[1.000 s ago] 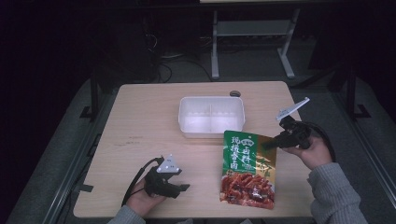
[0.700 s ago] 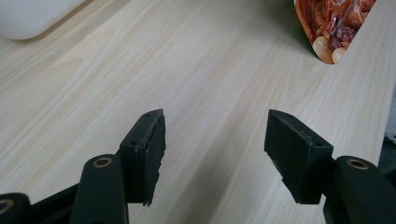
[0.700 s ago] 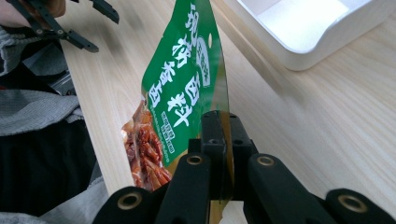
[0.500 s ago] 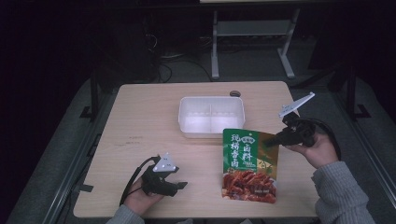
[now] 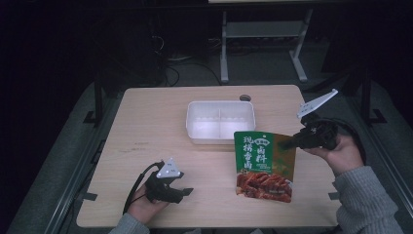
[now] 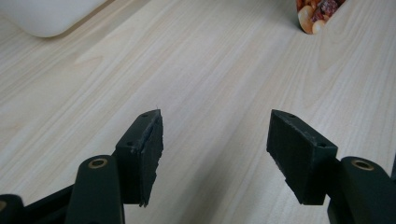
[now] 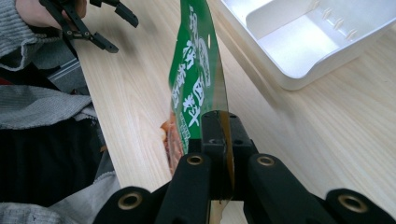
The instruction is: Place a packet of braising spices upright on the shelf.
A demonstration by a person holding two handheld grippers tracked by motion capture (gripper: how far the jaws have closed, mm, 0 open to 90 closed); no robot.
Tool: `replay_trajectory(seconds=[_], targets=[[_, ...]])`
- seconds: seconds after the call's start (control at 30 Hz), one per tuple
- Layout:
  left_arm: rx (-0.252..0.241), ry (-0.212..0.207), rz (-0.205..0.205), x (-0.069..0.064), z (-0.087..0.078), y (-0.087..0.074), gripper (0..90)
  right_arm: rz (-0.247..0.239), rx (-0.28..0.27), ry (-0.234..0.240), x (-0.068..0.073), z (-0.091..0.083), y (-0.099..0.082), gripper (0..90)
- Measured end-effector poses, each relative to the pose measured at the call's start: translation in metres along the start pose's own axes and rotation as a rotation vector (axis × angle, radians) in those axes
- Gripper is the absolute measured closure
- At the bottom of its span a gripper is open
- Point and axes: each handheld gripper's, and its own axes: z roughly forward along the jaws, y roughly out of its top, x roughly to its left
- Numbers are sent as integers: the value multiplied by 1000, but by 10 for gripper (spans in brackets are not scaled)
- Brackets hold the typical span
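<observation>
Lifted higher than a second ago, the green pouch [image 5: 264, 165] is clamped at its right edge by the right gripper [image 5: 288, 143], hanging upright just beside the white tray [image 5: 220, 106], while the left gripper [image 5: 187, 191] rests with jaws apart.

The left gripper [image 5: 182, 192] rests low near the person's side, jaws spread wide with nothing between them. The right gripper [image 5: 285, 144] is raised, tilted, jaws clamped tight.

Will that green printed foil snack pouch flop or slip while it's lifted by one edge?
The green printed foil snack pouch likely holds fairly flat: it stands nearly straight from the right gripper. Its glossy film may slip. It probably swings, pinched at one edge.
</observation>
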Motion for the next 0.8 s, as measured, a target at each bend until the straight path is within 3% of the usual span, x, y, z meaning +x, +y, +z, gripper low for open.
replay_trajectory(seconds=[0.8], targets=[[-1, 20, -28, 10, -5, -5, 347, -31, 21, -41, 17, -36, 25, 900]])
